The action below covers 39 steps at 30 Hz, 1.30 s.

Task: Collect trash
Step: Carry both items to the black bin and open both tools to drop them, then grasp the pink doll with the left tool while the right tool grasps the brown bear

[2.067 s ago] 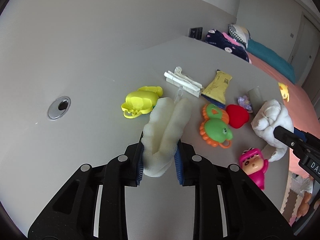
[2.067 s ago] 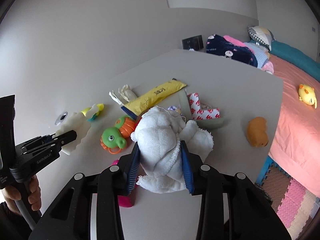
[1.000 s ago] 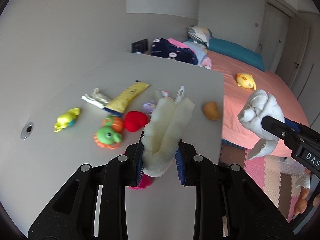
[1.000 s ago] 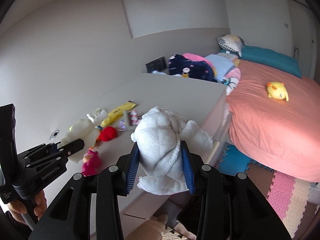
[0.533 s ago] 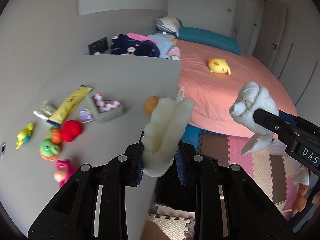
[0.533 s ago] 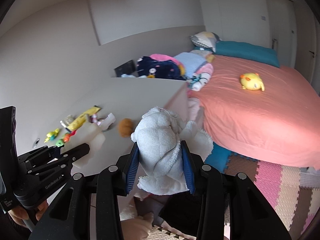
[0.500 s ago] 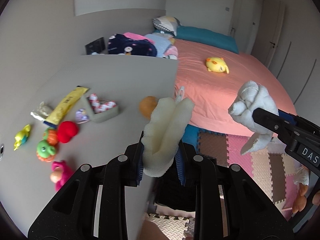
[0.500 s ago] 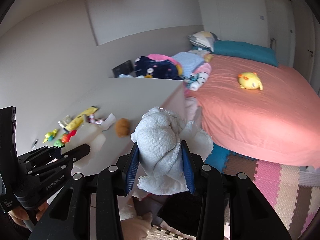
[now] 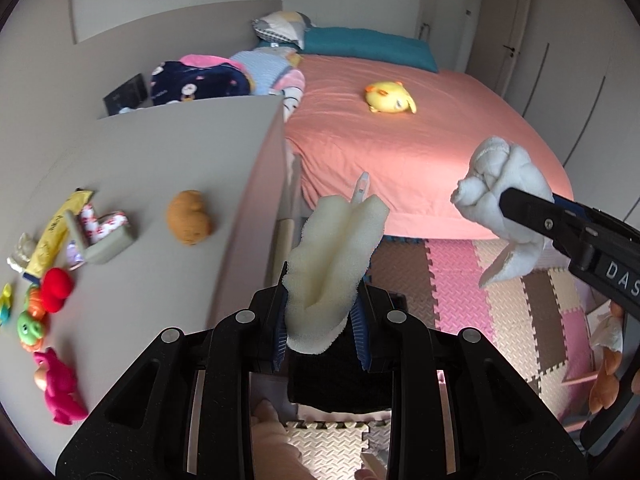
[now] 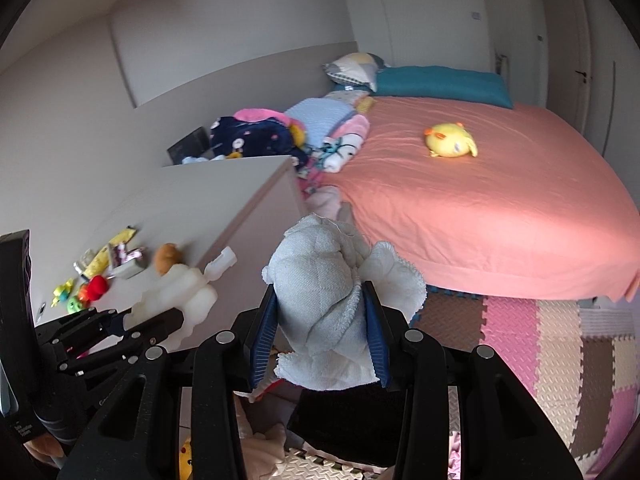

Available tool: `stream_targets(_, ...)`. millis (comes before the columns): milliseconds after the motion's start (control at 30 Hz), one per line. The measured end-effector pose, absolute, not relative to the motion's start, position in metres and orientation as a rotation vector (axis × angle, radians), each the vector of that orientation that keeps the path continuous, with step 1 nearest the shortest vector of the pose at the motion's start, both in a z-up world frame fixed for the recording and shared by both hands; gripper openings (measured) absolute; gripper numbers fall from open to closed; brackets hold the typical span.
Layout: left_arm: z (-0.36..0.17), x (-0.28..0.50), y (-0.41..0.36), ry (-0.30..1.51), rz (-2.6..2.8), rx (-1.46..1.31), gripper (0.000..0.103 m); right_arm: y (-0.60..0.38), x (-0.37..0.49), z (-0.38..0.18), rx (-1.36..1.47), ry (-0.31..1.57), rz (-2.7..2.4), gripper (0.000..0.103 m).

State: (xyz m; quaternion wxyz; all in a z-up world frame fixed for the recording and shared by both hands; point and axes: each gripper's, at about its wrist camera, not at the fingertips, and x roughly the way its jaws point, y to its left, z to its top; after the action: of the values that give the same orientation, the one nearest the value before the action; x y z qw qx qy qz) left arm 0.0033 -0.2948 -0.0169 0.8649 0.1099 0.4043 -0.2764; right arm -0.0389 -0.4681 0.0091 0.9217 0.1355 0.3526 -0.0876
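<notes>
My left gripper (image 9: 322, 320) is shut on a cream foam piece (image 9: 332, 264) with a small white plastic tab at its top, held in the air past the grey table's right edge (image 9: 256, 208). My right gripper (image 10: 320, 332) is shut on a crumpled white cloth wad (image 10: 328, 300), also in the air off the table; it shows at the right of the left wrist view (image 9: 504, 196). The left gripper with the foam shows at the lower left of the right wrist view (image 10: 176, 296). A dark opening (image 9: 340, 384) lies below both grippers.
On the table lie a yellow wrapper (image 9: 60, 224), a grey open box (image 9: 104, 240), a brown toy (image 9: 188, 220), a red toy (image 9: 56, 288), a green-orange toy (image 9: 30, 326) and a pink doll (image 9: 60, 388). A pink bed (image 10: 480, 200) and foam floor mats (image 9: 500, 320) lie to the right.
Both grippers have swung right, away from the table, each still holding its item. The table with its toys has slid to the left of both views; the bed and floor mats now fill them.
</notes>
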Motion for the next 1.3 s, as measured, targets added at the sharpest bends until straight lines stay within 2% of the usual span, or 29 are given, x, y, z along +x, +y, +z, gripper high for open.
stream_targets(367, -0.039, 0.008, -0.322, 0.921, -0.619, 0.254, 0.028, -0.493, -0.029, -0.008, 0.312, 0.757, -0.220, 0.043)
stream_targets(400, -0.042, 0.010, -0.323, 0.935, -0.620, 0.259, 0.034, -0.494, -0.028, -0.009, 0.312, 0.757, -0.222, 0.043)
stream_targets(467, -0.045, 0.012, -0.326, 0.950, -0.608, 0.285, 0.064, -0.494, -0.026, -0.008, 0.307, 0.750, -0.234, 0.062)
stream_targets(500, -0.046, 0.012, -0.326, 0.939, -0.596, 0.300, 0.087, -0.495, -0.027, -0.006, 0.303, 0.735, -0.247, 0.067)
stream_targets(533, -0.044, 0.010, -0.326, 0.916, -0.589, 0.306, 0.093, -0.495, -0.028, -0.004, 0.297, 0.721, -0.256, 0.071)
stream_targets(733, -0.039, 0.010, -0.319, 0.889, -0.557, 0.314, 0.094, -0.498, -0.029, 0.003, 0.293, 0.700, -0.277, 0.077)
stream_targets(1300, -0.028, 0.003, -0.279, 0.862, -0.499, 0.281, 0.094, -0.466, -0.024, 0.005, 0.263, 0.709, -0.228, 0.078)
